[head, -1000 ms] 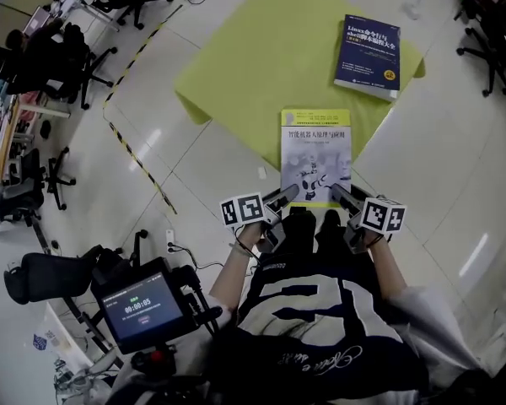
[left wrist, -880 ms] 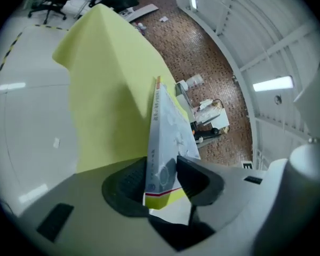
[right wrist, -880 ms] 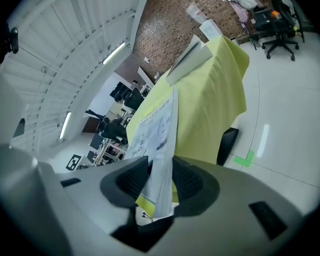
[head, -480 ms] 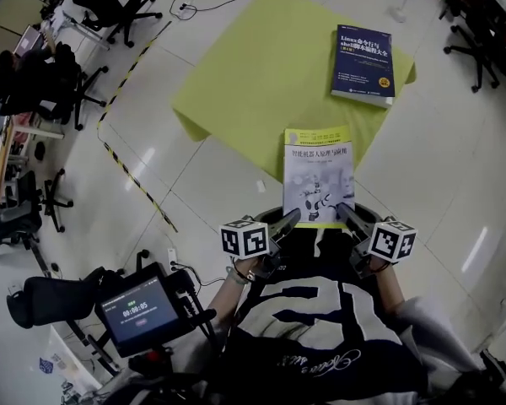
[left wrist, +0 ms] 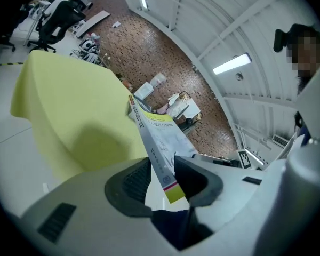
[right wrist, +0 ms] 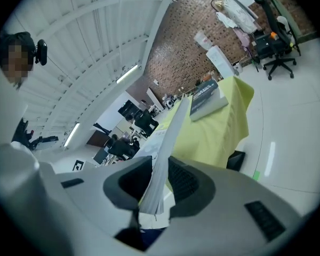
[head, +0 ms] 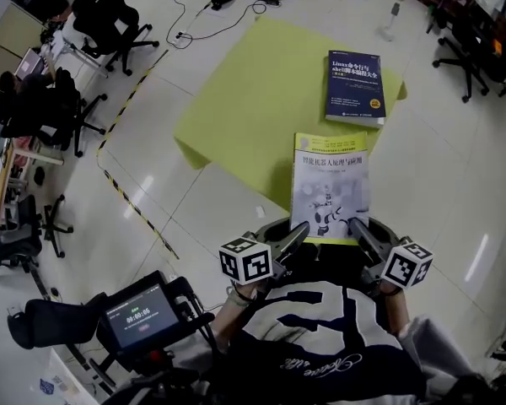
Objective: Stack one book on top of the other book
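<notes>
A yellow-and-white book [head: 331, 186] hangs lifted above the near edge of the yellow-green table [head: 253, 91]. My left gripper [head: 297, 234] is shut on its near left corner, and the spine of the yellow-and-white book [left wrist: 152, 143] runs between the pads. My right gripper [head: 359, 231] is shut on the near right corner, where the page edge of that book [right wrist: 159, 183] sits between the jaws. A dark blue book [head: 355, 87] lies flat at the table's far right; the dark blue book [right wrist: 207, 100] is apart from both grippers.
Black office chairs [head: 110, 11] stand on the white floor at the left, another chair [head: 468, 36] at the right. Yellow-black tape [head: 135, 184] runs across the floor left of the table. A small screen rig [head: 139, 319] sits at the lower left by the person's torso.
Both grippers closed on the yellow-and-white book's near corners and lifted it off the table; it now looks larger and nearer in the head view.
</notes>
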Demonstrator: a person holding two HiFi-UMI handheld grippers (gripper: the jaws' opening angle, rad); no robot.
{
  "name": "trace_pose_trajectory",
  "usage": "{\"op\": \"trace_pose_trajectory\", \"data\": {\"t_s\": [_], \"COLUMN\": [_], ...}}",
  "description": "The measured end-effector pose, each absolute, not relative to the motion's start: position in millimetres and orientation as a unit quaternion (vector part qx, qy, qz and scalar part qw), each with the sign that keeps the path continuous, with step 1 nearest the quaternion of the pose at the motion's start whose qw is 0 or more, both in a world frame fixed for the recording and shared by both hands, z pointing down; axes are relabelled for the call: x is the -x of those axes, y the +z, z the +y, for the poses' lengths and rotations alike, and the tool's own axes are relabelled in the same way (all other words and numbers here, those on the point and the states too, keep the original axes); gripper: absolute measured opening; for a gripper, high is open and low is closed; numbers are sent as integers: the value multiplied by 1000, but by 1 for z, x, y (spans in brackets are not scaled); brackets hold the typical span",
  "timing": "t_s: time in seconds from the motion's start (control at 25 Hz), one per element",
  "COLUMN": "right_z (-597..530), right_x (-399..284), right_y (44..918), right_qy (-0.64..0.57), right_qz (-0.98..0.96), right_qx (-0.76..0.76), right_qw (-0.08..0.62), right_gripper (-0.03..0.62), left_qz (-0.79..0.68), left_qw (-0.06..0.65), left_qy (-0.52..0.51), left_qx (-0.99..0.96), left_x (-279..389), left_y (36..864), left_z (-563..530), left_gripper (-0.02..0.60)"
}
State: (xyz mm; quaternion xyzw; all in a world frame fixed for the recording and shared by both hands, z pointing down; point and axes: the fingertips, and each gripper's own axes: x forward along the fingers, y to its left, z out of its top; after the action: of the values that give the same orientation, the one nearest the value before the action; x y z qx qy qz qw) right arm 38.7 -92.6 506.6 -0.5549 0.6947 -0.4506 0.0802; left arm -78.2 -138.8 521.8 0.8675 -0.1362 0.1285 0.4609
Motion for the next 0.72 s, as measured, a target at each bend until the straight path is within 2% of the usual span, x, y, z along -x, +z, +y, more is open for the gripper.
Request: {"op": "trace_pose_trajectory", "data": {"t_s": [0.4,0.72], "right_z": [-173,-277], "right_x": [-151,-255], "right_y": [478,501], "right_qy": [-399,-400], "right_qz": [721,758], "right_qx": [563,515], "right_qw": [69,10], "right_gripper": [92,94], "left_qz": [-152,-219], "left_qw": [436,442], "left_qy": [99,96], "left_qx": [-882,-865], "left_x": [-32,-133], "left_y": [501,526], "left_z": [-213,-297], "left_gripper": [137,138]}}
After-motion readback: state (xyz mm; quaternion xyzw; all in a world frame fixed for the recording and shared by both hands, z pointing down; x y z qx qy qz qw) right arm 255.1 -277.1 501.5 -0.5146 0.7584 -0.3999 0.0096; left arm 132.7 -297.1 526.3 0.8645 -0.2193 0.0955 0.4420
